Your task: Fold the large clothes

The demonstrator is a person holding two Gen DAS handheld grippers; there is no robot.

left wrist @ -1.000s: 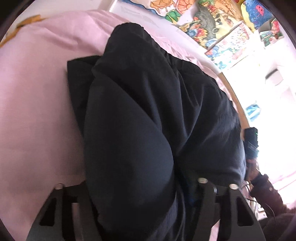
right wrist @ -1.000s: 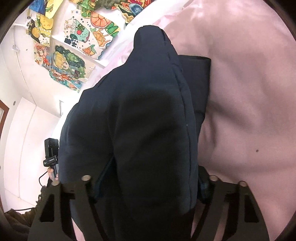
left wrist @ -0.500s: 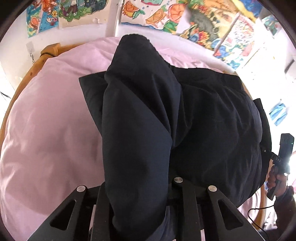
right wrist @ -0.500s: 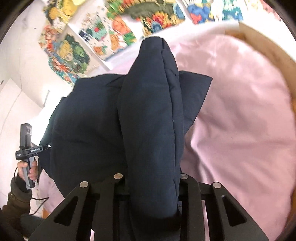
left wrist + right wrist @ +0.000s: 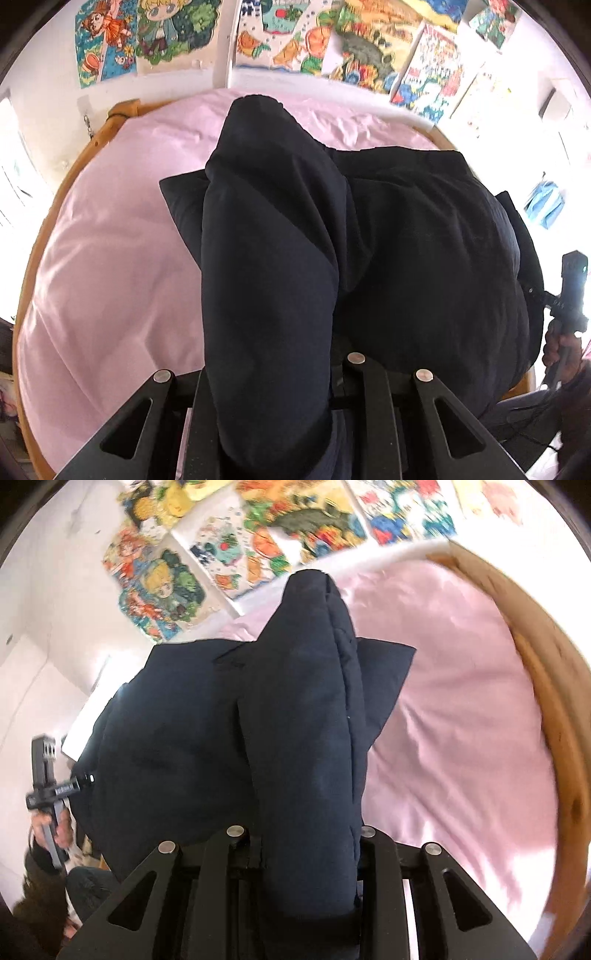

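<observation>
A large dark navy padded garment [image 5: 369, 251] hangs over the pink bed sheet [image 5: 110, 258]. My left gripper [image 5: 269, 373] is shut on a thick fold of it, which drapes over the fingers and hides the tips. My right gripper [image 5: 306, 845] is shut on another fold of the same garment [image 5: 295, 720], raised above the bed. The garment's far edge rests on the sheet. Each gripper shows at the edge of the other's view: the right one [image 5: 569, 295] and the left one [image 5: 48, 779].
The bed [image 5: 461, 720] has a wooden frame [image 5: 554, 686] around it. Colourful cartoon posters [image 5: 332, 40] cover the white wall behind. The person's hand [image 5: 55, 823] and dark sleeve show at the lower left of the right wrist view.
Both grippers have lifted and pulled back with the garment, so more of the bed, frame and wall posters shows. The garment hangs longer between them.
</observation>
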